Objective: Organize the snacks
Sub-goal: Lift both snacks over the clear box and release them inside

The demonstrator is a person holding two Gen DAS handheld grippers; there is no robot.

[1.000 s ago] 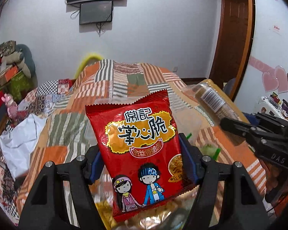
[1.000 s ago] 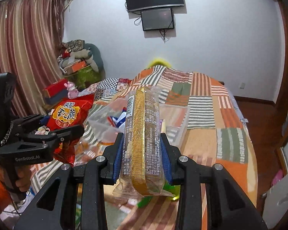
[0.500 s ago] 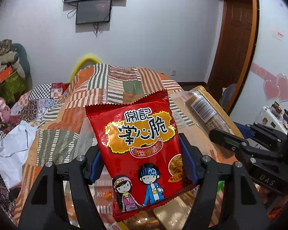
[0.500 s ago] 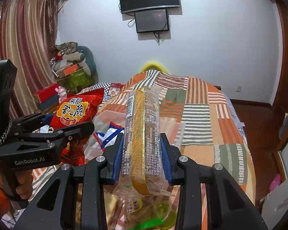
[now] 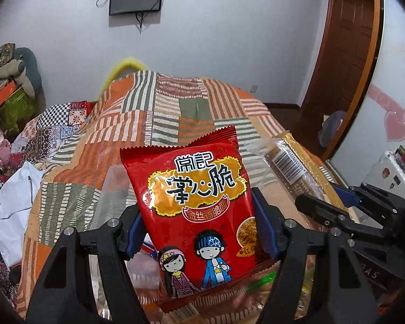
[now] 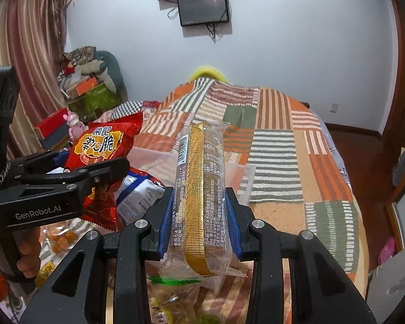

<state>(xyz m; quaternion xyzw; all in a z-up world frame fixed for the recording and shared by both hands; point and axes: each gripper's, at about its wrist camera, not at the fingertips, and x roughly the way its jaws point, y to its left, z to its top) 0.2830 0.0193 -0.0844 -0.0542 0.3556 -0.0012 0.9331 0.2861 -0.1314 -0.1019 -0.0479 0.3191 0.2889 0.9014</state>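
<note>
Your left gripper (image 5: 199, 232) is clenched on the glossy red foil snack bag with yellow lettering and two cartoon children (image 5: 197, 205), its blue pads pressing the bag's two side edges; the bag stands upright between the fingers, above the bed's orange, green and white striped patchwork quilt (image 5: 159, 113); your right gripper (image 6: 199, 224) grips the long clear-wrapped biscuit pack with a gold ribbed strip down its middle (image 6: 199, 189), the pads squeezing its lower half while its far end sticks out forward over the quilt. From the right wrist view, the red bag sits left of the biscuit pack and your hand (image 6: 27, 253) wraps the left gripper's black handle at the lower left; below and between the two grippers, on the near end of the quilt, lies a clear plastic container (image 6: 159, 159) with a blue-and-white snack packet (image 6: 137, 194) in it, and more loose snack packets lie nearer still, too blurred to name. At the quilt's far end a dark wall-mounted screen (image 6: 202, 8) hangs on the white wall; left of the quilt stands a striped reddish curtain (image 6: 21, 40).
</note>
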